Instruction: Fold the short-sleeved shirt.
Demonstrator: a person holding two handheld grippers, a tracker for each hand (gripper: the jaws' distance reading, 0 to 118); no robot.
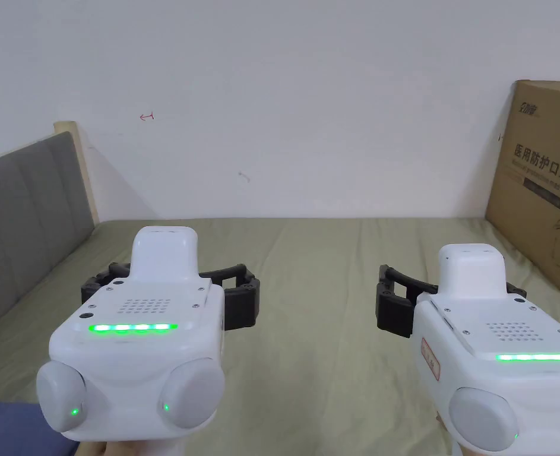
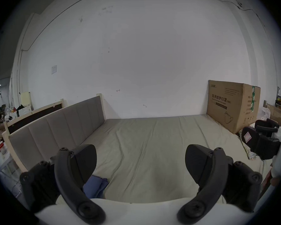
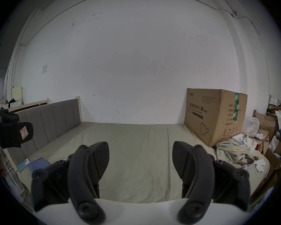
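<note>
Jaws of both grippers stand wide apart with nothing between them, as each gripper's own view shows.

Head view: we hold the left gripper [image 1: 168,291] in the lower left of the frame and the right gripper [image 1: 451,300] in the lower right, both raised above the olive-green bed sheet [image 1: 314,267]. Green indicator strips glow on both white housings. A grey padded headboard [image 1: 29,208] runs along the left edge; a large cardboard box [image 1: 540,184] stands at the right edge against the white wall [image 1: 302,89]. A blue cloth [image 1: 11,427], possibly the short-sleeved shirt, shows at the lower-left corner; we cannot tell its garment type.

Left gripper view: our own jaws frame the lower part of the frame, gaping wide over bare sheet. The blue cloth [image 2: 96,186] lies crumpled on the sheet at lower left, just beside the left jaw in the picture. The right gripper [image 2: 259,139] appears at the right edge, in front of the box [image 2: 230,105].

Right gripper view: jaws wide, sheet between them. The blue cloth [image 3: 39,162] lies at lower left, near the headboard [image 3: 55,121]. A checked garment [image 3: 232,150] lies crumpled at the right, just below the box [image 3: 214,114]. The left gripper [image 3: 13,132] shows at the left edge.
</note>
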